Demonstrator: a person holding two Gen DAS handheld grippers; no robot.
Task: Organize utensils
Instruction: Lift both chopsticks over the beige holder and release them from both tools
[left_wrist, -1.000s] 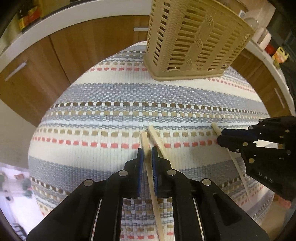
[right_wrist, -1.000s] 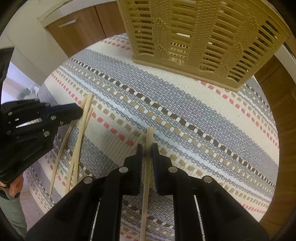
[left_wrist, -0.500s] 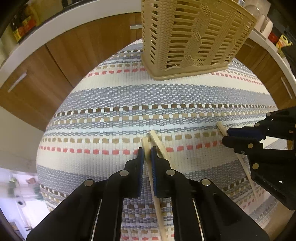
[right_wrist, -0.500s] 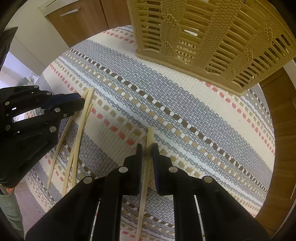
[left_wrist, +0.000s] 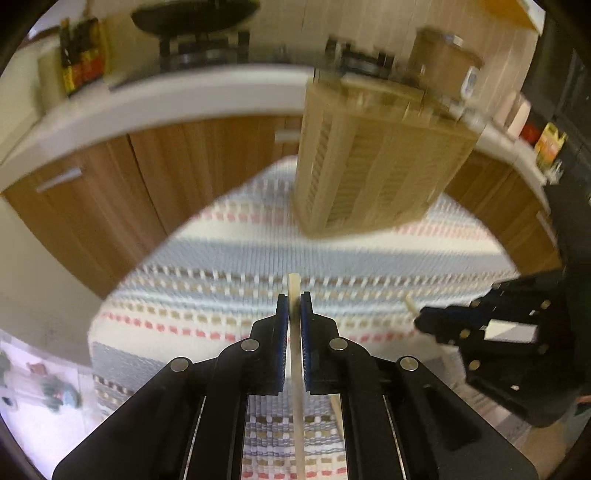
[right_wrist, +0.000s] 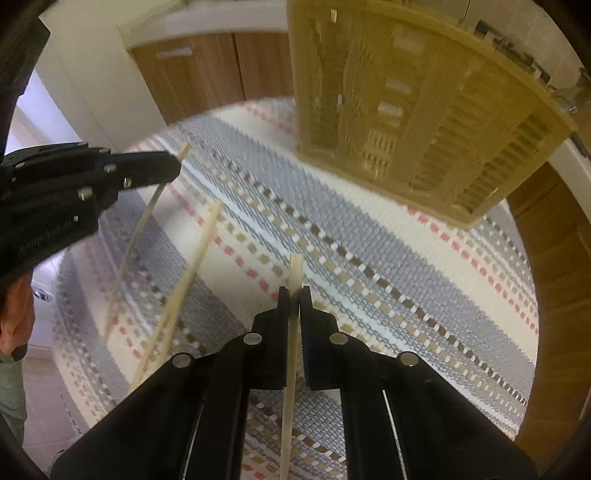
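My left gripper (left_wrist: 294, 308) is shut on a pale wooden chopstick (left_wrist: 294, 291) and holds it lifted above the striped cloth; it also shows in the right wrist view (right_wrist: 173, 162). My right gripper (right_wrist: 294, 297) is shut on another chopstick (right_wrist: 295, 269), also raised; it shows in the left wrist view (left_wrist: 419, 319). Two more chopsticks (right_wrist: 184, 288) lie on the cloth between the grippers. A beige slatted utensil basket (left_wrist: 376, 166) stands at the far end of the cloth, also in the right wrist view (right_wrist: 417, 118).
The striped woven cloth (left_wrist: 221, 266) covers the table. Wooden cabinets (left_wrist: 110, 192) and a white counter (left_wrist: 147, 99) with bottles and a pan stand behind. The floor shows at the lower left (left_wrist: 33, 398).
Both grippers have lifted off the cloth, each with its chopstick, and tilted up toward the basket. Two chopsticks stayed on the cloth. The view is blurred from motion.
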